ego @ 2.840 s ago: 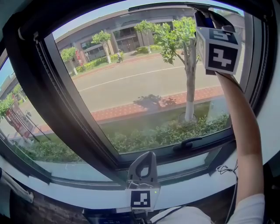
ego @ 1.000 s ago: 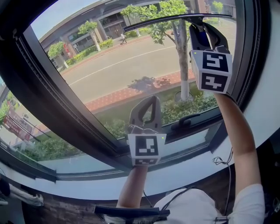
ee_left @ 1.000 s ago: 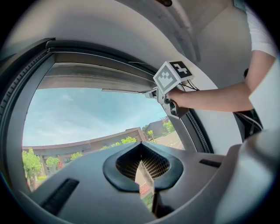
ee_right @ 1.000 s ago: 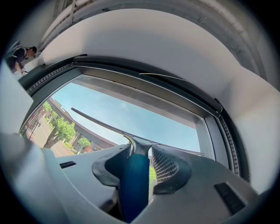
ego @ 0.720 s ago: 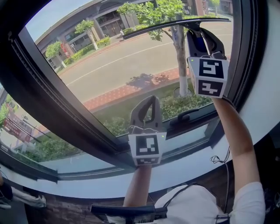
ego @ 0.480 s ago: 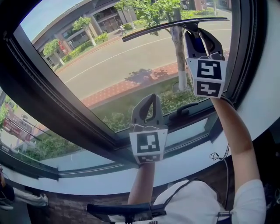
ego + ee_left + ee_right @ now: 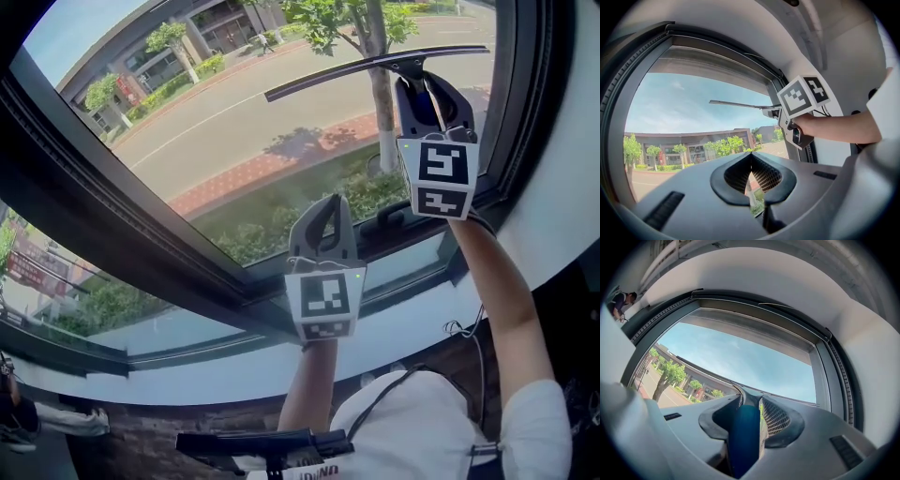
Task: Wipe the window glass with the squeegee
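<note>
We have the squeegee (image 7: 375, 66) high on the right part of the window glass (image 7: 234, 141). Its long thin blade runs across the pane on a slant, with the right end higher and near the right side of the window frame (image 7: 525, 112). It seems to lie against the glass, though we cannot be sure the rubber edge touches along its whole length.

We judge the tool light. The handle is stiff and the bar slender, with a soft lip that must sit flat to clear the pane. The blade is long, so any uneven pressure will try to twist the handle in the grip. The smooth blue handle (image 7: 743, 437) could also slide if we squeeze too lightly. The handle is the place to hold it, up near the neck where it meets the bar, not the bar itself.

Our right gripper (image 7: 424, 86) has it there, jaws closed on the blue handle, which fills the gap between the pads in the right gripper view.

Our left gripper (image 7: 327, 211) hangs lower, in front of the bottom of the frame and well apart from the tool. Its fingertips are pressed together with nothing between them, and only trees show through the loop of the pads (image 7: 766, 176). Below runs the white sill (image 7: 187, 375).
</note>
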The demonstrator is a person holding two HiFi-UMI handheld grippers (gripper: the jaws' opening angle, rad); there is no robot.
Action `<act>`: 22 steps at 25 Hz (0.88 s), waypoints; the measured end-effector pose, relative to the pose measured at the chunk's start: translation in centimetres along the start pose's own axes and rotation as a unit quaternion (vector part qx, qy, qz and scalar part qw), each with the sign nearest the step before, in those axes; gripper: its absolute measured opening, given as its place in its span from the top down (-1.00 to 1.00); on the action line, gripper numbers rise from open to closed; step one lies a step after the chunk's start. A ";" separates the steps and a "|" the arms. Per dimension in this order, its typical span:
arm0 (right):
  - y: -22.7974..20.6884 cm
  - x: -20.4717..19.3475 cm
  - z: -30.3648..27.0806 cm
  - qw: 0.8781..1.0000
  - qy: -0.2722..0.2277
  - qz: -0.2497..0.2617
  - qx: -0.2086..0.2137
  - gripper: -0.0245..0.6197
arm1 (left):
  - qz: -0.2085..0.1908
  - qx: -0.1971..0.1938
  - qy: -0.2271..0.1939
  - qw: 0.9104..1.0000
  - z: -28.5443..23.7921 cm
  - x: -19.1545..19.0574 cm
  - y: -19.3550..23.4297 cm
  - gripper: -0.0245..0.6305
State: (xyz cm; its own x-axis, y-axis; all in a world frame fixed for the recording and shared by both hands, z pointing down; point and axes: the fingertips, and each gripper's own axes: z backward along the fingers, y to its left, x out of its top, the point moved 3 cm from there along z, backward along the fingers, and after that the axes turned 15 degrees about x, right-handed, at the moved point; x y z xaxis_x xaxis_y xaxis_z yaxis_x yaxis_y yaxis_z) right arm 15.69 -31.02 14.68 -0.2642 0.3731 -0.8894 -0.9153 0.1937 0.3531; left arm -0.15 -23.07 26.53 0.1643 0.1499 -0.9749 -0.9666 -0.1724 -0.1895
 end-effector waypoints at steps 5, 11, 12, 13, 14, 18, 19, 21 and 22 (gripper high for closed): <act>0.9 -1.6 1.0 1.000 0.017 -0.010 0.003 0.46 | 0.002 -0.001 0.011 1.000 0.6 -0.4 -0.2 0.92; 0.8 -2.6 2.0 0.999 0.036 -0.022 0.007 0.46 | 0.001 -0.002 0.022 1.000 0.9 0.2 -0.5 0.92; 0.7 -2.8 2.1 0.999 0.038 -0.022 0.008 0.46 | -0.003 -0.003 0.025 1.000 1.0 0.3 -0.6 0.92; 0.8 -3.0 2.2 0.999 0.042 -0.023 0.010 0.46 | -0.007 -0.005 0.027 1.000 1.0 0.2 -0.6 0.92; 0.9 -3.4 2.3 0.999 0.045 -0.024 0.012 0.46 | -0.011 -0.006 0.029 1.000 1.0 0.1 -0.6 0.92; 1.7 -5.3 2.8 0.998 0.059 -0.022 0.019 0.46 | -0.012 -0.008 0.036 0.999 1.0 -0.7 -0.6 0.92; 1.8 -5.7 3.0 0.998 0.063 -0.021 0.020 0.46 | -0.012 -0.008 0.038 0.999 1.0 -0.9 -0.6 0.92; 2.1 -6.5 3.3 0.997 0.072 -0.019 0.023 0.46 | -0.011 -0.008 0.042 0.999 1.0 -1.1 -0.7 0.92; 2.3 -6.9 3.5 0.996 0.078 -0.019 0.025 0.46 | -0.011 -0.008 0.043 0.999 1.1 -1.2 -0.7 0.92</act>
State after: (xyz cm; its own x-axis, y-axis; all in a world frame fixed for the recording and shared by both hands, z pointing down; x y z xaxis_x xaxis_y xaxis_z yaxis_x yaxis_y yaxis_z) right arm 16.46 -30.02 22.66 -0.2766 0.2203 -0.9354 -0.9102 0.2524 0.3285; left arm 0.09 -22.09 27.96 0.2025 0.0697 -0.9768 -0.9595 -0.1851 -0.2122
